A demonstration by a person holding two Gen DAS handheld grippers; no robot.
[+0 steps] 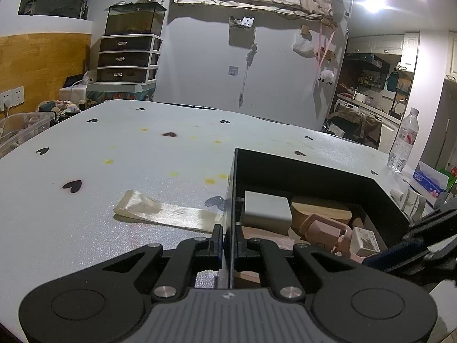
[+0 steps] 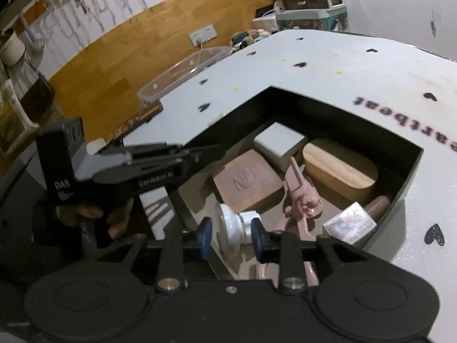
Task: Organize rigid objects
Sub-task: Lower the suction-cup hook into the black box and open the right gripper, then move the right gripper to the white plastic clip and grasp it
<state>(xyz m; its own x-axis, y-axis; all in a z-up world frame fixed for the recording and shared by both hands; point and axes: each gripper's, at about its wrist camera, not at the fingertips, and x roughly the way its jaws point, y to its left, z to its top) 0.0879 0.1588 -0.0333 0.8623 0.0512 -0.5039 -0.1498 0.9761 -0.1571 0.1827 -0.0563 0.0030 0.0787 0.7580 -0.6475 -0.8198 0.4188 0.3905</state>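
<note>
**Op:** My left gripper [image 1: 228, 245] is pinched tight on the near left wall of the black box [image 1: 308, 168], one finger outside and one inside. Just beyond its outer finger a strip of shiny cream ribbon [image 1: 168, 213] lies flat on the white table [image 1: 85, 228].

**Desk:** And the right?

**Op:** My right gripper [image 2: 232, 235] sits over the box's near edge with its blue pads [image 2: 205, 235] on either side of a white knob-shaped piece [image 2: 237, 225]: a round domed disc on a short ribbed neck. I can't tell whether the pads actually press it.

**Desk:** What's in the box already?

**Op:** Ahead of the right gripper, a square brown block [image 2: 247, 183] with an embossed mark. Beyond that, a white rectangular block [image 2: 278, 144]. To the right, an oval wooden box [image 2: 340, 168], a pink tool [image 2: 300, 197] lying lengthwise, and a small printed carton [image 2: 350, 223] close beside a brown cylinder [image 2: 377, 204].
</note>
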